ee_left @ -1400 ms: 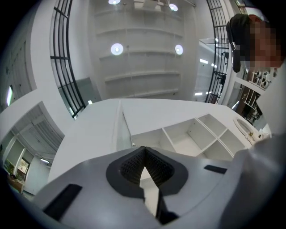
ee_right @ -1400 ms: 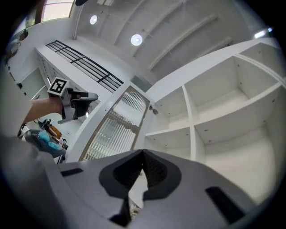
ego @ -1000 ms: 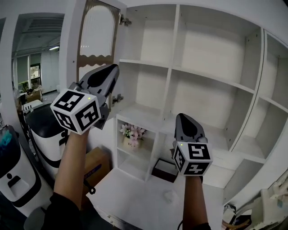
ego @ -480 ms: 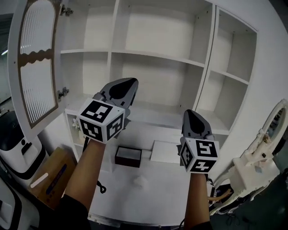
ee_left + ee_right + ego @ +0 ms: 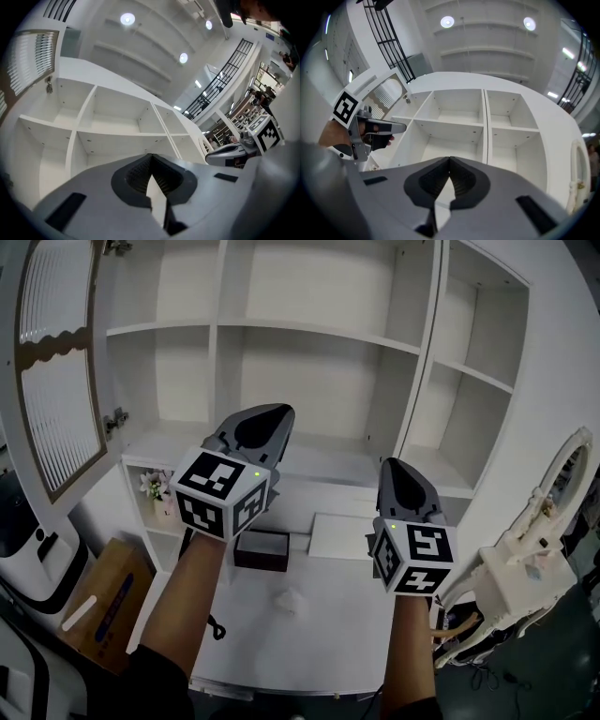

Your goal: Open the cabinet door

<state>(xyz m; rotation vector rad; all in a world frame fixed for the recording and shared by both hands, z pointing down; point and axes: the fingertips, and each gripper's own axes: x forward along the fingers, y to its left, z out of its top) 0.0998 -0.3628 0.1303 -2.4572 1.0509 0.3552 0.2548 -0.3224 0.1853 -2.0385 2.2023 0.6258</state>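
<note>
Hanging open: the cabinet door [image 5: 56, 371] sits at the upper left of the frame, swung well clear of the cabinet [image 5: 319, 362]. The task looks done.
Door axis: its long axis is upright. It hangs by its right edge, where the lower hinge [image 5: 114, 418] shows, and the free edge reaches toward the left edge of the frame. Its slatted face turns toward the shelves and the viewer.
Left gripper [image 5: 270, 418]: it is at frame centre, raised before the shelves and well apart from the door. Its fingers are pressed together with nothing between them.
Right gripper [image 5: 401, 474]: it is right of centre, its fingers also pressed together and empty.
Below: the desk [image 5: 319, 624] carries a dark box [image 5: 262, 549].
Risk 1: a left forearm sweeping toward the left of the frame could knock the door, swinging it back toward shut.
Risk 2: pushing the door further out could strain the hinges, which already look near their limit.
Risk 3: both grippers point at the shelves, so a forward reach could strike an upright divider.
</note>
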